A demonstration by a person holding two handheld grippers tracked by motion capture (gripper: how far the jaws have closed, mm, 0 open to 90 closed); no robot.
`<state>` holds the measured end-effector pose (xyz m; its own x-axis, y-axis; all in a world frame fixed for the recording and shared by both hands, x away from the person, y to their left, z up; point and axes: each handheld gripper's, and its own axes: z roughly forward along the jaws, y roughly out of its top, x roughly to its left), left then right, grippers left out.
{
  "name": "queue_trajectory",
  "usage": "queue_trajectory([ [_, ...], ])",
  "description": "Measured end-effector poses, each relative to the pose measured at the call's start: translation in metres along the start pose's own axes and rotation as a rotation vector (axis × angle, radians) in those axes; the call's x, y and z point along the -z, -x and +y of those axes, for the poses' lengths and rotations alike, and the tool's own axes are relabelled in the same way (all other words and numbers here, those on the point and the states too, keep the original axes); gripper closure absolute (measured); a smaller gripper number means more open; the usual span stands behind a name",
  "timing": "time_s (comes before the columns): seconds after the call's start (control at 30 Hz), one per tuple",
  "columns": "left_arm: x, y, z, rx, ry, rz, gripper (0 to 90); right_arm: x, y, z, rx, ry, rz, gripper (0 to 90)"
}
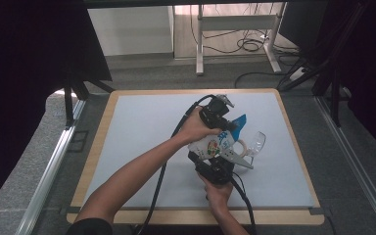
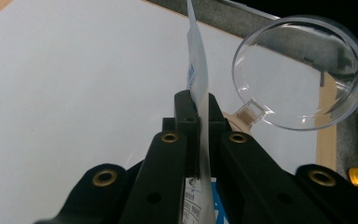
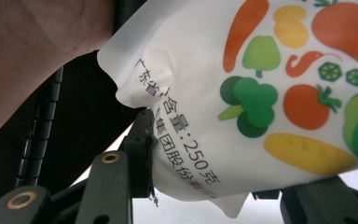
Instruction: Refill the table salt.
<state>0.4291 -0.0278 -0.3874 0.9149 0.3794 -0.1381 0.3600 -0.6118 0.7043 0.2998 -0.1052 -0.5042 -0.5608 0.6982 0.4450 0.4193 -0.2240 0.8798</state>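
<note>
A white pouch [image 1: 211, 146] printed with vegetables [image 3: 270, 88] is held above the mat, its blue top [image 1: 239, 122] tilted to the right. My left gripper [image 1: 232, 125] is shut on the pouch's thin top edge [image 2: 196, 70], which stands upright between the jaws of my left gripper [image 2: 198, 106]. From below, my right gripper [image 1: 214, 161] is shut on the pouch's bulging lower end, one pad [image 3: 142, 140] pressing into its side. A clear round cup [image 1: 257, 141] with a small handle lies just right of the pouch's top, its mouth [image 2: 303, 70] close ahead of the left jaws.
A pale grey mat [image 1: 142, 142] covers a wood-edged board [image 1: 98, 147]. A tan ring-like thing [image 1: 242, 146] lies by the cup. Black cables trail from both grippers towards the near edge. Metal rails [image 1: 49, 171] flank the board; desk legs and cords stand beyond it.
</note>
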Motion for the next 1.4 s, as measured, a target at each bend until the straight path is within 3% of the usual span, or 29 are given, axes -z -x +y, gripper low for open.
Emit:
queue_trajectory([
  [1.4, -0.0065, -0.0028, 0.0057, 0.005, -0.03, -0.035, 89.8, 0.0022, 0.0027, 0.0004, -0.016, 0.016, -0.002, 54.0],
])
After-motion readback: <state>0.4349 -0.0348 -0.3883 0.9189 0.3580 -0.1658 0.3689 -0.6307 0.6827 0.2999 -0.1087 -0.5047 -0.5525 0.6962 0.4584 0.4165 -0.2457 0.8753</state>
